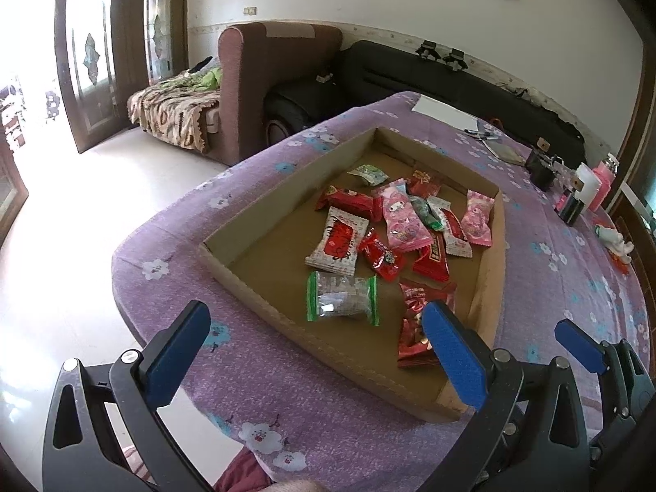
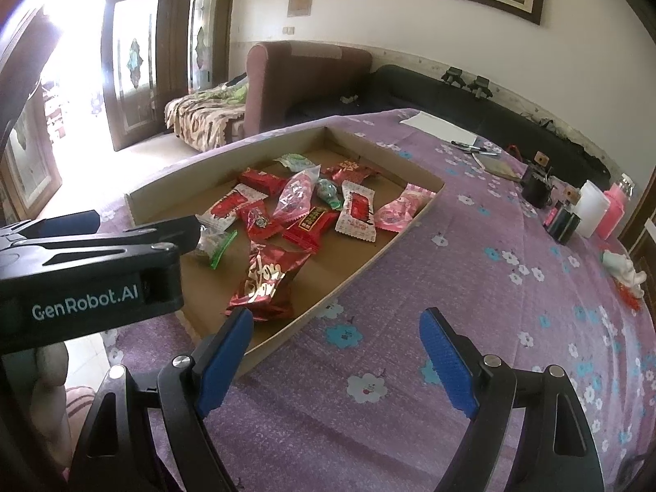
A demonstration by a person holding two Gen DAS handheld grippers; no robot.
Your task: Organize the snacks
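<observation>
A shallow cardboard tray (image 1: 229, 274) (image 2: 225, 168) lies on the purple flowered tablecloth and holds several wrapped snacks. Nearest are a clear packet with green ends (image 1: 342, 297) (image 2: 213, 244) and a red foil bag (image 1: 418, 315) (image 2: 270, 283). Behind them lie a white-and-red packet (image 1: 338, 242) (image 2: 358, 211), pink packets (image 1: 404, 217) (image 2: 397, 213) and small red ones. My left gripper (image 1: 315, 352) hangs open over the tray's near edge, nothing between its pads. My right gripper (image 2: 336, 361) stands open over the cloth beside the tray's near corner, holding nothing.
Far right on the table are a white sheet (image 2: 443, 125), pens (image 2: 471, 147), black holders (image 2: 537, 188), a white container (image 2: 590, 209), a pink one (image 2: 615, 213) and a small figurine (image 2: 623, 270). The table's edge drops off to the left. Sofas stand behind.
</observation>
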